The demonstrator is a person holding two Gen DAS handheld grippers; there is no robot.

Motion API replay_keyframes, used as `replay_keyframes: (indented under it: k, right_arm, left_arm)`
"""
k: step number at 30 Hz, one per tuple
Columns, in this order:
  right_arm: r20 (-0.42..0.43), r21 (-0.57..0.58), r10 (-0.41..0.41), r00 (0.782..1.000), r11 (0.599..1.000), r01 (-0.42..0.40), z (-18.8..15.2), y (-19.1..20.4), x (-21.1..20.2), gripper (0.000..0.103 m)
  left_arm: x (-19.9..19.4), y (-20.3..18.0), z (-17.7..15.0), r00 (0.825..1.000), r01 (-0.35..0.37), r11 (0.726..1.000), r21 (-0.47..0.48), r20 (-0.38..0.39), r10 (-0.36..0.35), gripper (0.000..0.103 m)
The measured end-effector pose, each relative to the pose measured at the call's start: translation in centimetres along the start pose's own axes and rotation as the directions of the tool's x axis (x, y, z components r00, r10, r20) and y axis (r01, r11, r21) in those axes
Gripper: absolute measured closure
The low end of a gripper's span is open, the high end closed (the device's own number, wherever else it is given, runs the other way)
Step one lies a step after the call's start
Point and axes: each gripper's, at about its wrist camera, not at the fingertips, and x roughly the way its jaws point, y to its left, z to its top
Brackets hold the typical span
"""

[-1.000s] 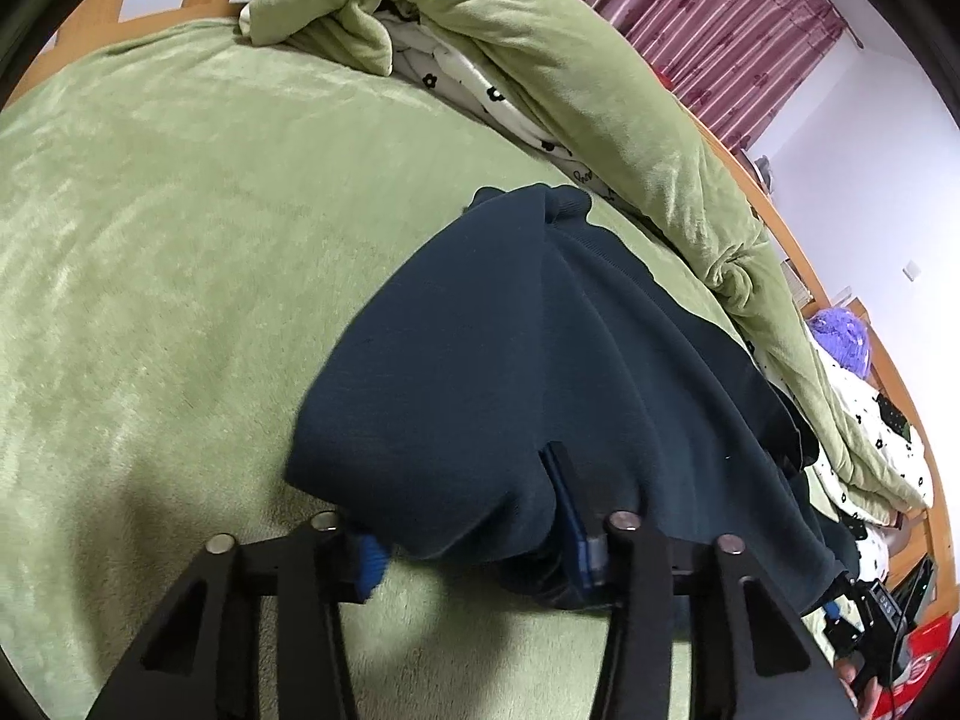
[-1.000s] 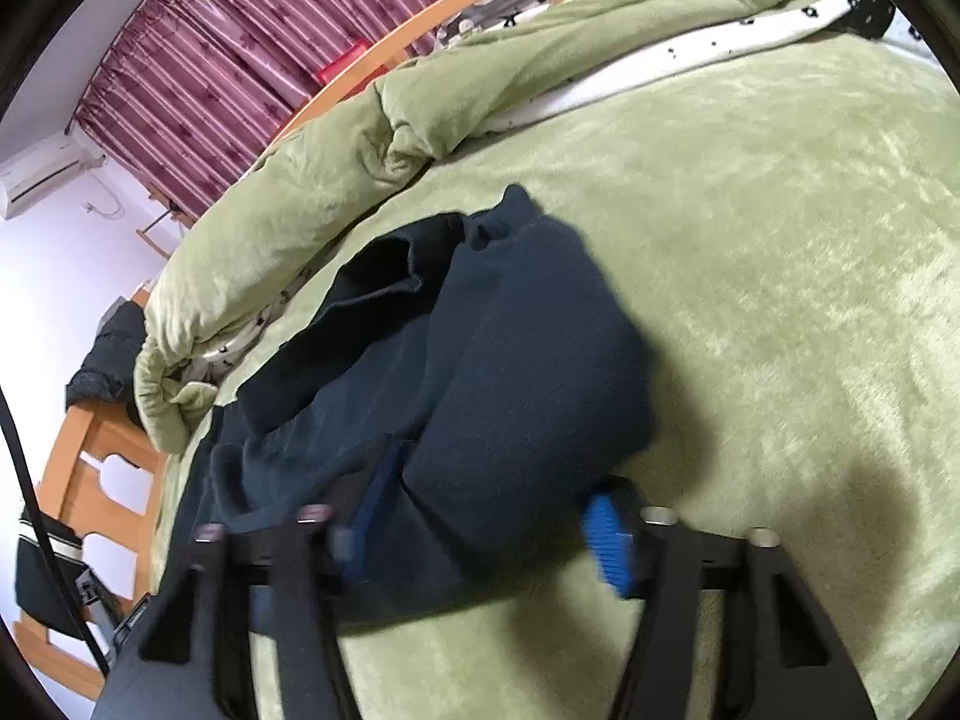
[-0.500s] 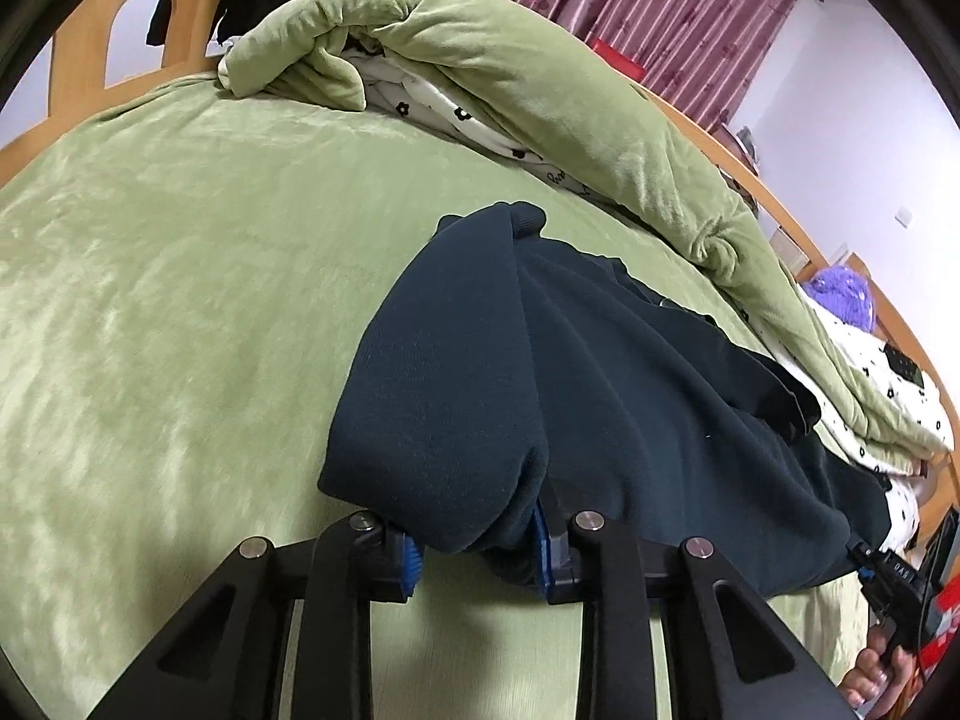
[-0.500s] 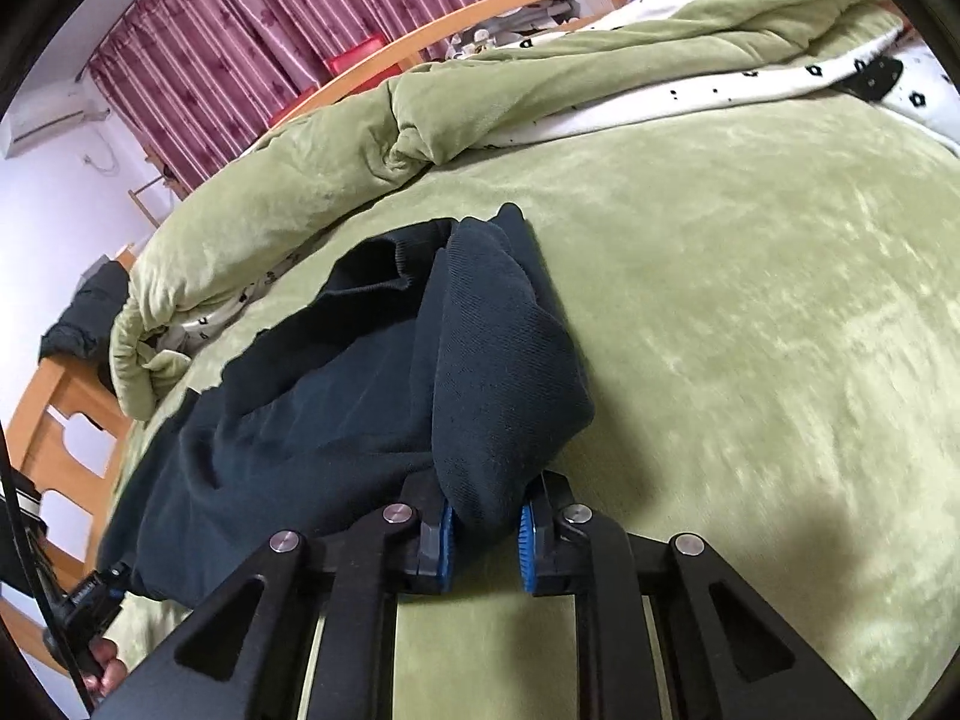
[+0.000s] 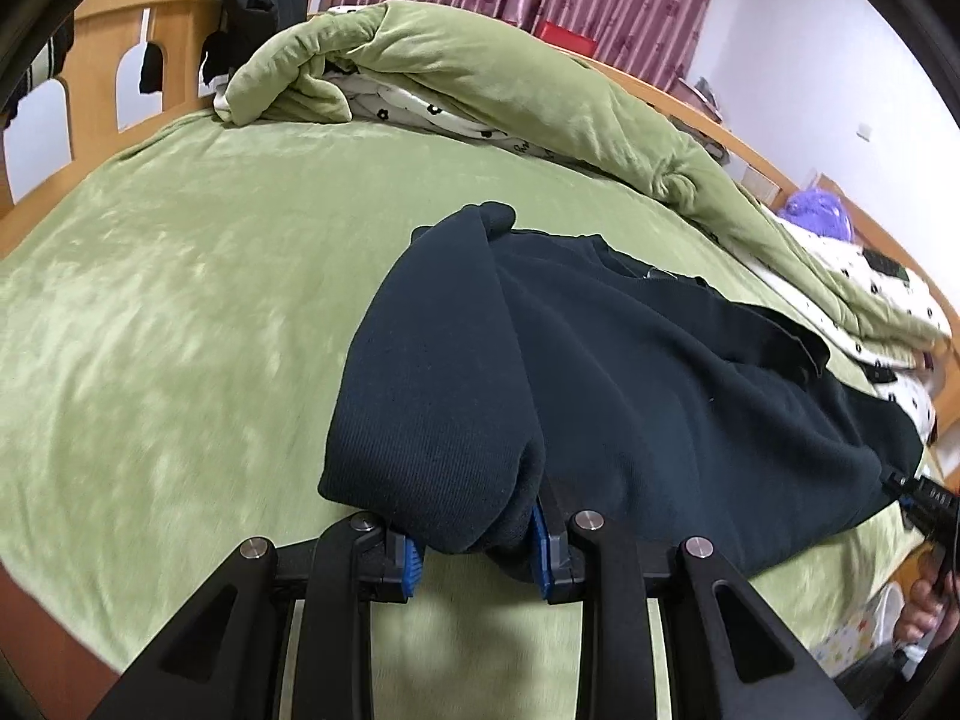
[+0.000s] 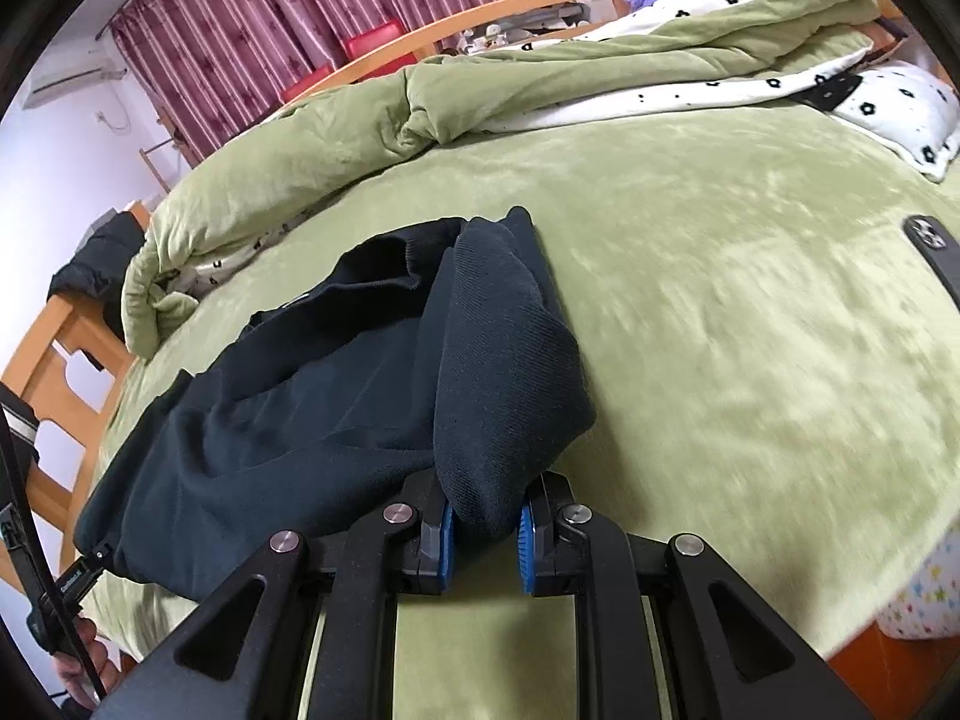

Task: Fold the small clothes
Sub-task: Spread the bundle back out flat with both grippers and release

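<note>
A dark navy sweater (image 5: pixel 630 384) lies across the green bed, its neckline toward the far side. My left gripper (image 5: pixel 477 552) is shut on the bunched fabric of its left hem corner near the bed's front edge. My right gripper (image 6: pixel 483 531) is shut on the bunched fabric at the sweater's (image 6: pixel 336 396) other hem corner. Both sleeves are folded in over the body. The right gripper also shows at the far right of the left wrist view (image 5: pixel 927 501).
A rolled green quilt (image 5: pixel 480 78) with white flowered lining lies along the far side of the bed. A wooden bed frame (image 5: pixel 108 54) with dark clothes hung on it stands at the left. A flowered pillow (image 6: pixel 900 102) lies at the right.
Both grippers closed from open onto the sweater's hem corners, then pulled back toward the bed's front edge, drawing the sweater with them.
</note>
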Motion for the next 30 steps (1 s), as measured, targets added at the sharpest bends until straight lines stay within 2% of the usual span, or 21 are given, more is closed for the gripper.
replay_keyframes:
  k: [3,6,7,9,14,16,18,21,23,25,26,27,30]
  right_arm:
    - [-0.006,-0.020,-0.030,1.000,0.999,0.030,-1.1,0.1,-1.0,0.087]
    - [-0.030,-0.041,-0.087,0.996,0.995,0.086,-1.9,0.2,-1.3,0.083]
    - [-0.034,-0.049,-0.097,0.995,0.994,0.095,-2.0,0.1,-1.5,0.078]
    - [-0.022,-0.076,-0.128,0.991,0.989,0.126,-2.5,0.2,-2.3,0.076]
    - [0.029,-0.113,-0.143,0.989,0.983,0.145,-3.4,0.8,-4.9,0.053]
    - [0.032,-0.127,-0.142,0.989,0.981,0.144,-3.6,1.1,-5.7,0.048]
    - [0.034,-0.137,-0.147,0.989,0.979,0.150,-4.0,1.5,-6.5,0.047]
    - [0.031,-0.156,-0.168,0.985,0.973,0.171,-4.5,2.2,-7.1,0.038]
    - [0.048,-0.174,-0.186,0.981,0.966,0.191,-4.8,2.9,-7.5,0.035]
    - [0.074,-0.184,-0.200,0.977,0.960,0.211,-5.0,3.5,-8.1,0.031]
    - [0.086,-0.189,-0.204,0.975,0.958,0.217,-5.1,3.8,-8.5,0.028]
    - [0.091,-0.196,-0.203,0.975,0.956,0.217,-5.2,4.1,-9.0,0.026]
    - [0.107,-0.210,-0.190,0.976,0.955,0.209,-5.1,4.9,-10.3,0.020]
  left_arm:
    - [-1.0,-0.1,-1.2,1.000,-0.005,1.000,0.021,-0.001,0.005,0.075]
    - [-1.4,0.0,-1.6,1.000,-0.015,1.000,0.027,-0.019,0.015,0.072]
    - [-1.7,0.0,-1.7,1.000,-0.015,1.000,0.028,-0.024,0.015,0.071]
    - [-2.4,0.2,-1.8,1.000,-0.012,1.000,0.028,-0.027,0.012,0.070]
    - [-4.2,0.4,-2.6,0.998,-0.046,0.998,0.042,-0.029,0.047,0.067]
    - [-5.1,0.0,-3.0,0.997,-0.079,0.995,0.064,-0.005,0.079,0.067]
    - [-6.3,-0.3,-3.4,0.996,-0.089,0.992,0.083,0.020,0.088,0.066]
    - [-8.0,-1.0,-3.7,0.993,-0.111,0.988,0.106,0.056,0.105,0.065]
    - [-8.9,-1.3,-3.7,0.989,-0.132,0.984,0.116,0.081,0.123,0.061]
    - [-9.8,-1.7,-3.7,0.989,-0.123,0.986,0.116,0.099,0.112,0.051]
    - [-10.2,-1.9,-3.6,0.989,-0.118,0.987,0.112,0.104,0.106,0.051]
    - [-10.4,-2.1,-3.6,0.988,-0.119,0.987,0.107,0.106,0.108,0.050]
    - [-11.1,-2.6,-3.4,0.987,-0.123,0.988,0.097,0.118,0.112,0.039]
